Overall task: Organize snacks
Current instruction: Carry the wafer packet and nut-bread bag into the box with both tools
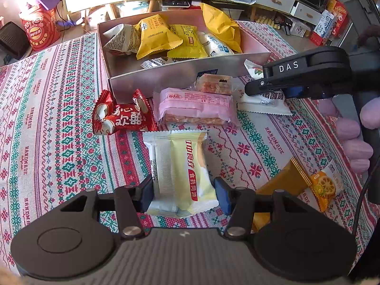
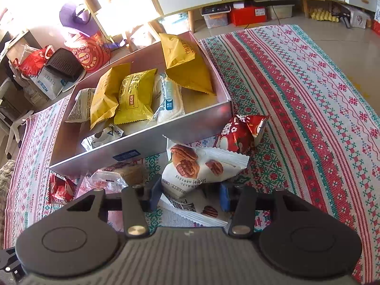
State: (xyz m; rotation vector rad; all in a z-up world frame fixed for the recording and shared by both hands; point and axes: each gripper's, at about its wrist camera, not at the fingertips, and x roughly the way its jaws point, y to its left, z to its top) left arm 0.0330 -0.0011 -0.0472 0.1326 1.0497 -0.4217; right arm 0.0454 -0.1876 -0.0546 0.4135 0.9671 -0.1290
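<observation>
A silver box [image 1: 154,76] on the patterned tablecloth holds several yellow and white snack packs [image 1: 156,35]; it also shows in the right wrist view [image 2: 142,144]. My left gripper [image 1: 184,193] is open, its pads either side of a pale yellow-and-white packet [image 1: 182,173] lying on the cloth. My right gripper [image 2: 190,193] is open around a white pecan packet [image 2: 197,168] that lies over a second one [image 2: 192,210]; the right gripper also shows in the left wrist view [image 1: 266,87] over a white packet [image 1: 263,103].
In front of the box lie a red packet [image 1: 121,116], a pink bar [image 1: 194,106], a clear-wrapped bar [image 1: 213,84] and an orange packet [image 1: 325,185]. A second red packet [image 2: 239,133] sits by the box corner. Cabinets and clutter stand beyond the table.
</observation>
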